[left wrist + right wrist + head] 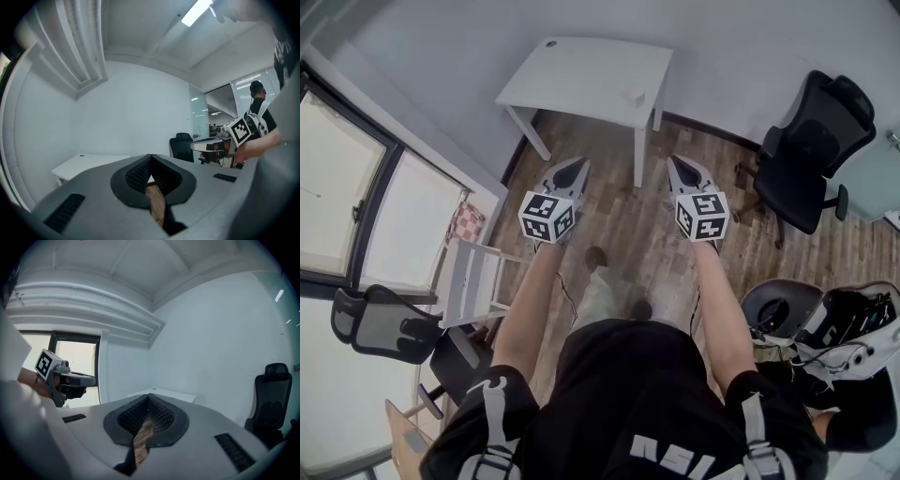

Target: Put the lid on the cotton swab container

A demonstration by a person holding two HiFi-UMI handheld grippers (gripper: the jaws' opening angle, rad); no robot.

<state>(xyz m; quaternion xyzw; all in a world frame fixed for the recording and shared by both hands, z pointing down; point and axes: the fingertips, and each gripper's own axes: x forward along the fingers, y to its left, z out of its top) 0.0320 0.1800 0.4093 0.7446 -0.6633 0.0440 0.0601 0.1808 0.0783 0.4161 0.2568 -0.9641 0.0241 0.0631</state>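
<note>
Head view: left tongs (577, 163), right tongs (676, 160), both closed, before white table (581, 75)

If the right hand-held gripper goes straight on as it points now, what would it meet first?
Probably the white table, which shows just beyond the shut tips of the right hand-held gripper, with nothing between. Depth is unclear.

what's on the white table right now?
On the white table: one small whitish item near its front right corner, too small to identify, and a dark round spot back left. Nothing hides the top.
</note>
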